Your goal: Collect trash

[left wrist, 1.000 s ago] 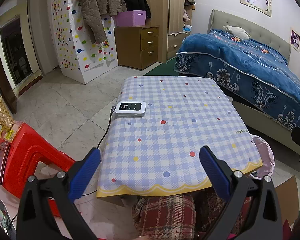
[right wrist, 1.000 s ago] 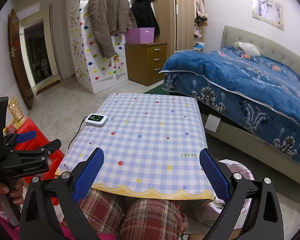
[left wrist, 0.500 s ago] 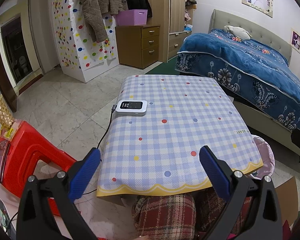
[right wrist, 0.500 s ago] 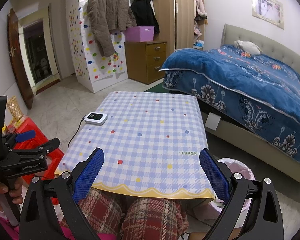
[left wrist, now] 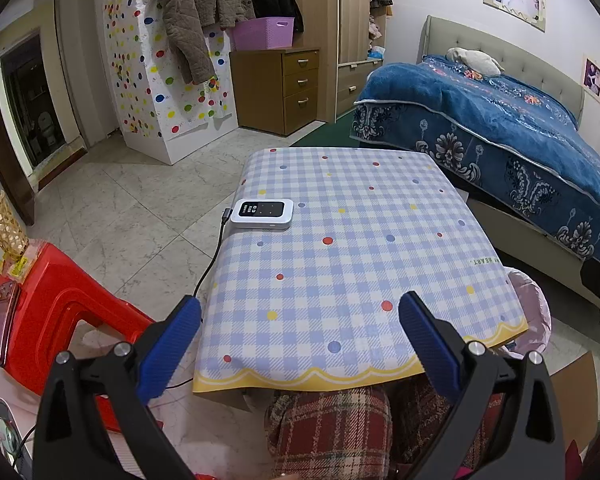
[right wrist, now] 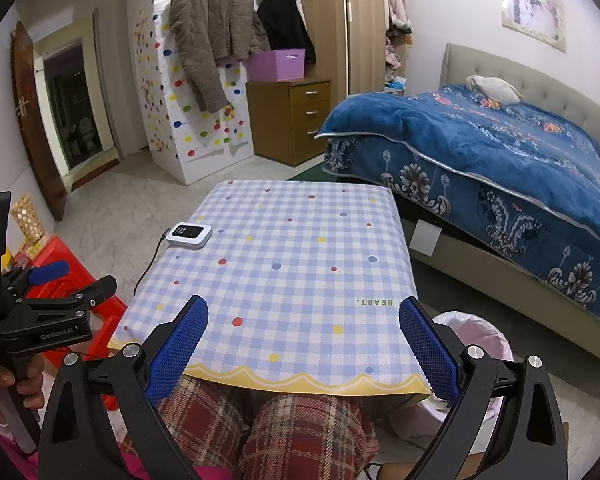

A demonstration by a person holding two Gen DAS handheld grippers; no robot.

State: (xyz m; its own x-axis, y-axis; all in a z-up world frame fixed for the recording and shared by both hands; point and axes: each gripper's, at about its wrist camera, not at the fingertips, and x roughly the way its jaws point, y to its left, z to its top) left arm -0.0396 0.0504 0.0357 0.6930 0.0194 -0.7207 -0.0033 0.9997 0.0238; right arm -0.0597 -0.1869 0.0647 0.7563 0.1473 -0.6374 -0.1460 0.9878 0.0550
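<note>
A small table with a blue checked cloth [left wrist: 352,264] stands in front of me; it also shows in the right wrist view [right wrist: 284,264]. No loose trash shows on it. A bin with a pink liner [right wrist: 476,332] stands on the floor at the table's near right corner, partly hidden in the left wrist view [left wrist: 532,312]. My left gripper [left wrist: 300,336] is open and empty above the table's near edge. My right gripper [right wrist: 302,340] is open and empty above the near edge too. The left gripper also shows at the left of the right wrist view [right wrist: 40,300].
A white device with a screen [left wrist: 262,213] and a black cable lies on the table's left edge. A red plastic stool [left wrist: 56,312] stands on the left. A bed with a blue cover [right wrist: 500,160] is on the right. My plaid-trousered knees [right wrist: 280,428] are under the table.
Both grippers stay open and nearly still. The views have only shifted slightly.
</note>
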